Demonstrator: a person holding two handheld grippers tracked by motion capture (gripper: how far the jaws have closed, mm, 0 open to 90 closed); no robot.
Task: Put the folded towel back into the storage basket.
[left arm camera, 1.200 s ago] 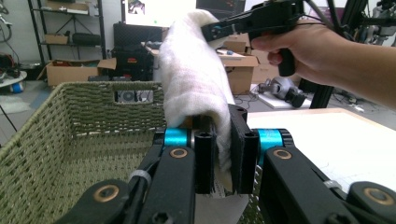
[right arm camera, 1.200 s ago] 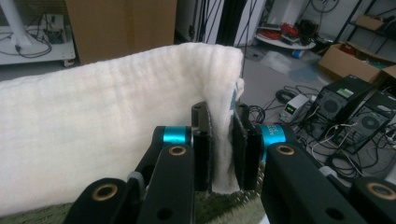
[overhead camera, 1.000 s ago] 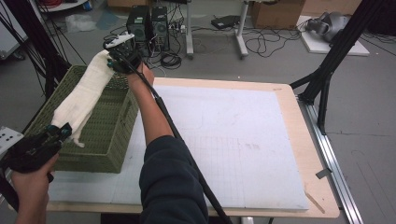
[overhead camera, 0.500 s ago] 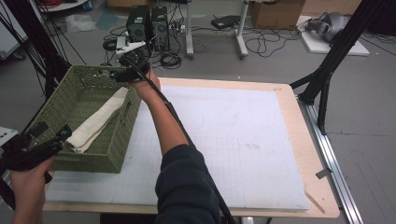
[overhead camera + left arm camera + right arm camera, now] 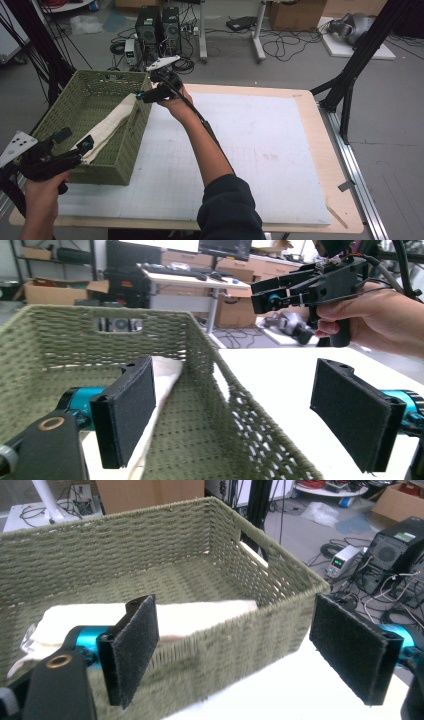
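Done: cloth (image 5: 111,127) lying in basket (image 5: 131,150).
Left gripper (image 5: 250,415): fingers wide, empty.
Right gripper (image 5: 250,650): fingers wide, empty.
Left: apparently nothing.

One green woven basket (image 5: 120,165) sits on the table (image 5: 310,150), at its left end. One cream cloth (image 5: 112,125) lies inside the basket. Two grippers are present: the left gripper (image 5: 75,145) at the basket's near corner and the right gripper (image 5: 142,95) above the basket's far right corner. Beyond the basket, on the floor, stand two dark computer towers (image 5: 159,25).
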